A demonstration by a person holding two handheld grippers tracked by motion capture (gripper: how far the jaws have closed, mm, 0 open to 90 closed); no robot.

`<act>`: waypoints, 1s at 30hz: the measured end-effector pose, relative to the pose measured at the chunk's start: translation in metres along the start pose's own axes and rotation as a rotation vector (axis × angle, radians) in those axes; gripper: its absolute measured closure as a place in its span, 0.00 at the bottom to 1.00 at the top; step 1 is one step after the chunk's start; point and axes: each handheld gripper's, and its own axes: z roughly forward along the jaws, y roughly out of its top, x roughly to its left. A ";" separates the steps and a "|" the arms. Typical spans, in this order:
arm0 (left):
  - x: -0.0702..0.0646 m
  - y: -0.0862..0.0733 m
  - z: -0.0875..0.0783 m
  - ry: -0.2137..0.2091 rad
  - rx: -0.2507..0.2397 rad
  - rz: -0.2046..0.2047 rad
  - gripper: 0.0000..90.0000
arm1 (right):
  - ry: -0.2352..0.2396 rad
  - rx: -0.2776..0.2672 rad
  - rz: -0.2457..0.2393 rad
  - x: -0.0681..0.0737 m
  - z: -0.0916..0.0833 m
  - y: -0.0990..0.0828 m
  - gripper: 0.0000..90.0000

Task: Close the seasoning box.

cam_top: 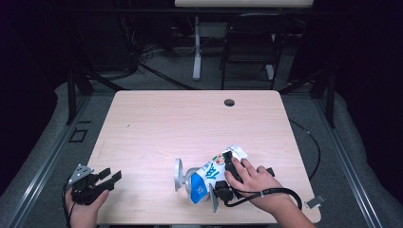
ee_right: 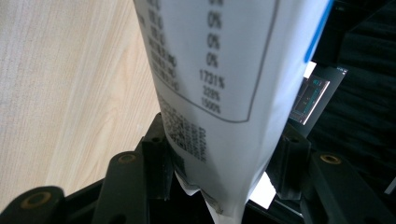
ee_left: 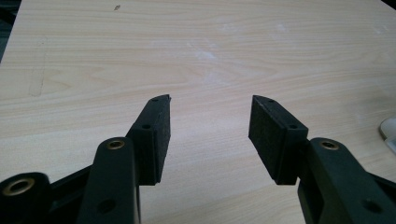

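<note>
- Two grippers show in the high view: the left gripper [cam_top: 110,175] sits at the near left corner of the table [cam_top: 190,123] with its fingers spread wide and bare, well apart from the pouch [cam_top: 211,173]. The right gripper [cam_top: 223,175] clamps the blue-and-white pouch; a metal stand [cam_top: 178,174] is just beside the pouch's far end.
- Left gripper view: the fingers [ee_left: 156,135] gape over bare wood; a white edge [ee_left: 388,133] lies off to one side.
- Right gripper view: the pouch [ee_right: 219,84] fills the gap, both pads [ee_right: 159,163] pressing its printed sides.
</note>
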 end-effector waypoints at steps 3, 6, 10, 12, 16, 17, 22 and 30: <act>0.000 0.000 0.000 0.000 -0.004 -0.001 0.55 | -0.003 0.000 -0.003 0.000 0.000 0.000 0.56; 0.000 0.000 0.000 -0.001 -0.004 -0.001 0.55 | -0.002 0.000 -0.003 0.000 0.000 0.000 0.56; 0.000 0.000 0.000 0.000 -0.003 -0.002 0.55 | -0.003 -0.003 -0.006 0.000 -0.001 0.000 0.57; 0.000 0.000 0.000 0.000 -0.003 -0.002 0.55 | -0.003 -0.004 -0.007 0.000 -0.001 0.000 0.57; 0.000 0.000 0.000 0.001 -0.005 -0.003 0.55 | -0.007 0.000 -0.016 -0.001 -0.001 0.000 0.57; 0.000 0.000 0.000 0.000 -0.004 -0.002 0.55 | -0.008 -0.001 -0.017 -0.001 -0.001 0.000 0.57; 0.000 0.000 0.000 0.001 -0.006 -0.003 0.55 | -0.009 -0.003 -0.015 -0.001 -0.002 0.000 0.58; 0.000 0.000 0.001 0.002 -0.005 -0.003 0.55 | -0.009 -0.002 -0.017 -0.002 -0.002 0.000 0.59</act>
